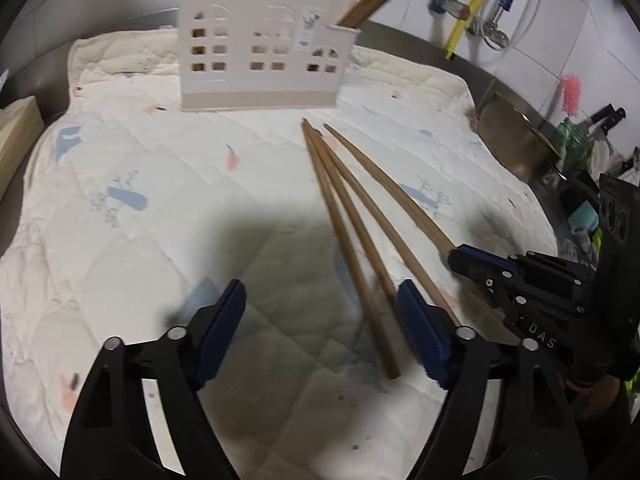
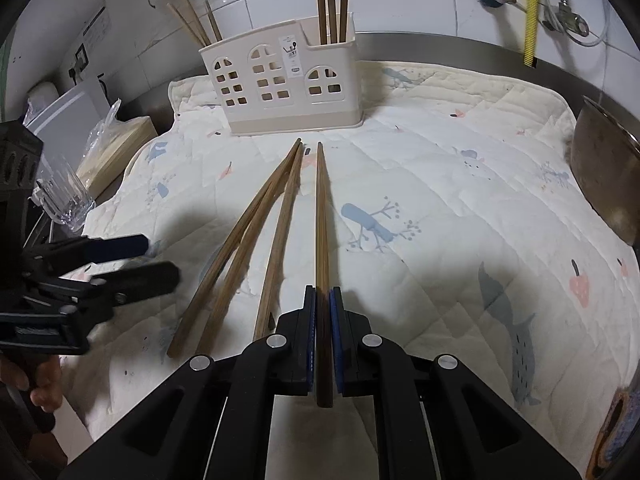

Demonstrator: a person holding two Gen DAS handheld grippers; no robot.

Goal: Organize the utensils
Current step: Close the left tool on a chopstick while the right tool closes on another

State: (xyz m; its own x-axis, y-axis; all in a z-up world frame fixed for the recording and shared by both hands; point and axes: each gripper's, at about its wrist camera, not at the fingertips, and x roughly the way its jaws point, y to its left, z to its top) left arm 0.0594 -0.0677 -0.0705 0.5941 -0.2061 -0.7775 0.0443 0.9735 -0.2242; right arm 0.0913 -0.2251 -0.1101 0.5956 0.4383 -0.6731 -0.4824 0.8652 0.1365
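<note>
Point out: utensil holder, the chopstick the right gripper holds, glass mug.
utensil holder (image 2: 276, 92): right wrist view, front wall.
held chopstick (image 2: 321, 220): right wrist view, mid shaft.
glass mug (image 2: 66, 196): right wrist view, side wall.

Right gripper (image 2: 323, 300): jaws clamped on one wooden chopstick (image 2: 321, 216) pointing toward the cream utensil holder (image 2: 280, 92). Three loose chopsticks (image 2: 248, 240) lie on the quilted mat (image 2: 460, 208) to its left. Left gripper (image 2: 160, 258) at the left edge, jaws parted, beside a clear glass (image 2: 66, 196).
</note>
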